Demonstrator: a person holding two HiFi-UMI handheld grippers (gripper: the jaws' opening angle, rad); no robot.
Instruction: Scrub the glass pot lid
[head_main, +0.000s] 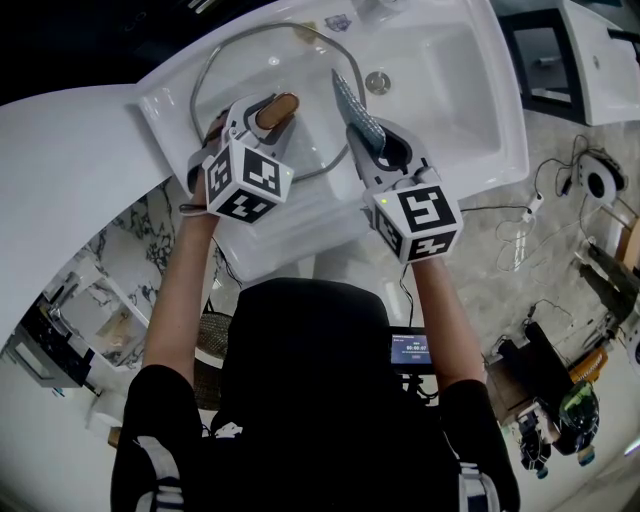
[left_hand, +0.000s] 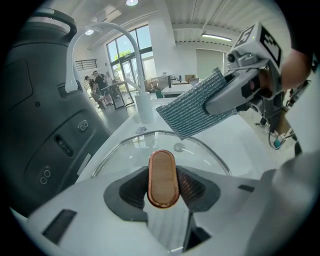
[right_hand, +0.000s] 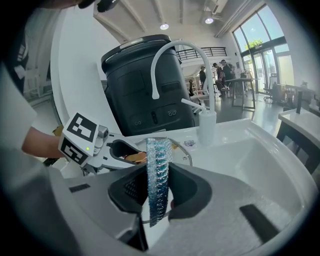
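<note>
**Lid held by its handle, scrubbing cloth poised just to its right**

On the left, the left gripper (head_main: 262, 112) is clenched on the oblong, copper-coloured handle (head_main: 278, 108) of the glass pot lid (head_main: 300, 75). In the left gripper view, the dark pads sit against both long sides of the handle (left_hand: 162, 170). The handle's long axis runs straight ahead along the jaws, away from the person. The lid spreads out in front of and below this gripper, over the white sink (head_main: 470, 90). Its handle side faces up toward the person, and its metal rim curves round beyond the jaws. The lid is a round disc, so only the handle gives it a direction.

On the right, the right gripper (head_main: 372, 140) grasps a silvery-grey mesh scrubbing cloth (head_main: 350, 100). The cloth is pinched edge-on between the jaws (right_hand: 157, 192), and its free end sticks out ahead of the fingertips toward the far side of the sink.

From the right gripper, the lid lies to the left and slightly lower, with its right rim just beside the cloth. In the left gripper view the cloth (left_hand: 192, 112) hangs above the far right part of the glass (left_hand: 200, 155) and appears clear of it. The left hand already holds the lid steady. Judging from this, the cloth hand needs to move left and down to lay the cloth flat on the glass.
</note>
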